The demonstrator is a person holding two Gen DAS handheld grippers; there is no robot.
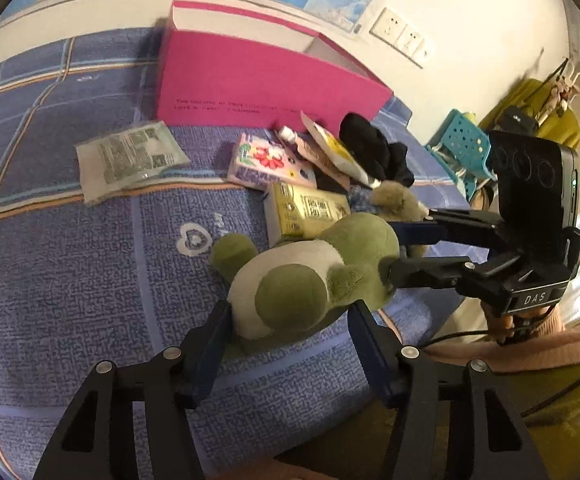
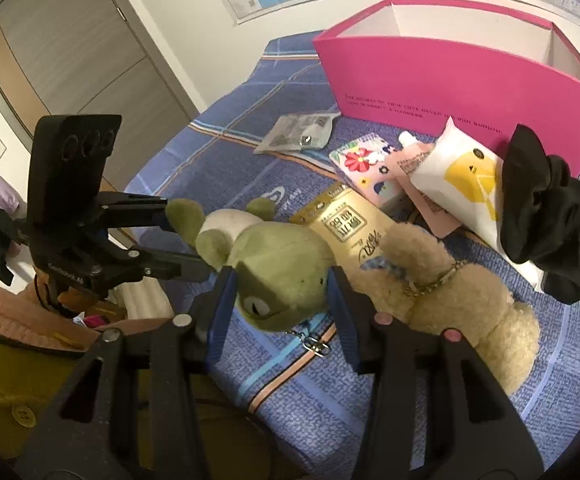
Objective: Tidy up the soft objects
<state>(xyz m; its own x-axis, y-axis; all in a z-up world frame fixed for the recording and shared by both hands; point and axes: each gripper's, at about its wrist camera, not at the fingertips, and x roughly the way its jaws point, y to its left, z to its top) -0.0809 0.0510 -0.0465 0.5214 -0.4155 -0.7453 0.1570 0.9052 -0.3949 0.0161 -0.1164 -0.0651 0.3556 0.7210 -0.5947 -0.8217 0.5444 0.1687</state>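
Note:
A green and white plush toy (image 1: 310, 272) lies on the blue bedspread (image 1: 69, 280). My left gripper (image 1: 290, 320) is open, its fingers on either side of the toy's rear end. My right gripper (image 2: 279, 300) is open around the toy's green head (image 2: 281, 268); it also shows in the left wrist view (image 1: 394, 248). A beige plush toy (image 2: 450, 292) with a gold chain lies right of the green one. A black cloth (image 2: 542, 216) lies by the open pink box (image 2: 450, 76), which looks empty where I can see inside.
A yellow carton (image 2: 346, 228), a floral pink packet (image 2: 366, 164), a white pouch with a yellow chick (image 2: 462, 176) and a clear printed packet (image 1: 129, 156) lie on the bed. A teal stool (image 1: 466, 148) stands past the bed's right edge. A door (image 2: 69, 52) is at the left.

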